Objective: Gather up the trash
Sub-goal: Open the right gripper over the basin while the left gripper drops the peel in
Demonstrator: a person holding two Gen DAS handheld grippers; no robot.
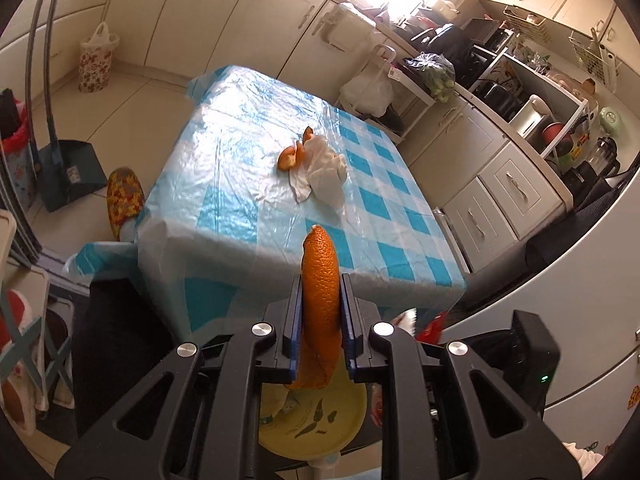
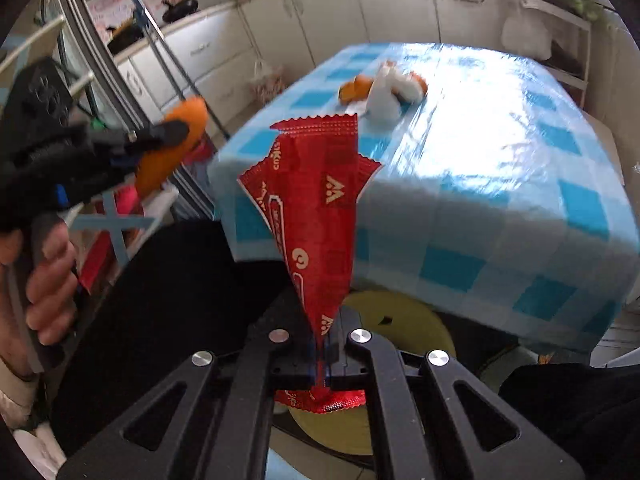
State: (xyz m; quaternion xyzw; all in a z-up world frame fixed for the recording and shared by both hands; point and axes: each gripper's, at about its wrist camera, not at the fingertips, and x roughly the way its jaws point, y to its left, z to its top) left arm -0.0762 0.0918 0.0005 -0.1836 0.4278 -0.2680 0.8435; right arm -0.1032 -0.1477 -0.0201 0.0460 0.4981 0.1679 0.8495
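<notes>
left gripper is clamped narrow on a strip of orange peel, peel standing up between the pads. right gripper is pinched fully closed on a red wrapper, which fans out above the jaws with a crumpled end below them.

left wrist view only: more peel pieces sharp beside a crumpled white tissue mid-table, a slippered foot on the floor by the table corner, dustpan further left.

right wrist view only: left gripper seen from the side, a hand on its grip, peel sticking out past the jaws.

both views: yellow bin low behind the fingers, mostly blocked by gripper frame; contents hard to read. in the right wrist view the table items are motion-blurred, peel vs tissue edges unclear. wrapper print unreadable.
</notes>
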